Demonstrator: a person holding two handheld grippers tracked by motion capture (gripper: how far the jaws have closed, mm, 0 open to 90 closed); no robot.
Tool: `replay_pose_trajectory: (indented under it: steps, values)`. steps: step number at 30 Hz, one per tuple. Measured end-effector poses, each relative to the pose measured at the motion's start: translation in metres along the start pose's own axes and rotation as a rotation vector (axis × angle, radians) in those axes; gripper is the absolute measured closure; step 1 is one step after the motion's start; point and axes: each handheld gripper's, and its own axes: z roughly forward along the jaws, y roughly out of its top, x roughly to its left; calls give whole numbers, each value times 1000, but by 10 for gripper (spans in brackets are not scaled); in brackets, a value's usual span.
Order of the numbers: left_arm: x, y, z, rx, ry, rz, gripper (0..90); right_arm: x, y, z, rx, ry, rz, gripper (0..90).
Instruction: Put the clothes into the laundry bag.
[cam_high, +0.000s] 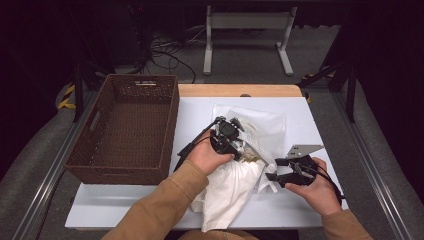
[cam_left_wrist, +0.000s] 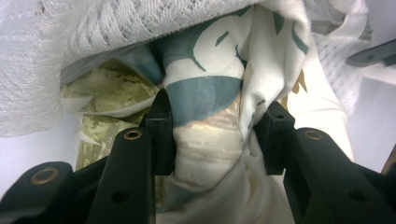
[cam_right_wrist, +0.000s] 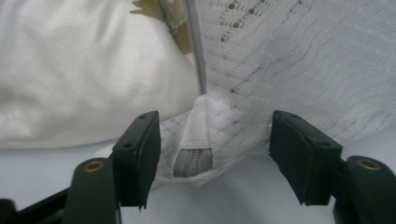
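On the counter, right of the basket, lies a mesh bag with cloth spilling out. Left tongs pinch bunched cloth; right tongs gape around the bag's zipper end, untouching.

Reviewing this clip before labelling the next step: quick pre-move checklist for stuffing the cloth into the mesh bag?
1. Left gripper clamped on the printed cloth: ok.
2. Right gripper gripping the mesh bag: not ok, jaws open, corner between them untouched.
3. Zipper end in reach of right jaws: ok.
4. Bag mouth open around cloth: ok.
5. Cloth fully inside: not ok, much hangs out.
6. Wicker basket empty: ok.
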Motion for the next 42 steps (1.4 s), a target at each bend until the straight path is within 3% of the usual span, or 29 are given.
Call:
replay_pose_trajectory:
  steps: [3,4,5,11,20,24,27,37,42]
  values:
    - [-1,0,1,-1,-1,2,583,1,-1,4,24,16,-9,500]
    - [-1,0,1,-1,-1,2,583,1,-1,4,24,16,-9,500]
    - [-1,0,1,-2,0,3,583,2,0,4,36,22,-24,624]
    - [-2,1,1,-9,-7,7,583,5,2,0,44,29,-64,811]
    - [-5,10,4,-44,-11,-9,583,10,8,-14,20,31,-105,828]
    - [-16,17,11,-33,-17,22,583,13,11,-16,18,28,-119,831]
    - [-17,19,13,-30,-9,18,583,13,11,-16,22,26,-122,831]
    - [3,14,1,-86,46,-58,584,27,14,-24,21,70,-185,841]
    - [10,11,-5,-92,39,-90,583,29,16,-31,19,65,-197,848]
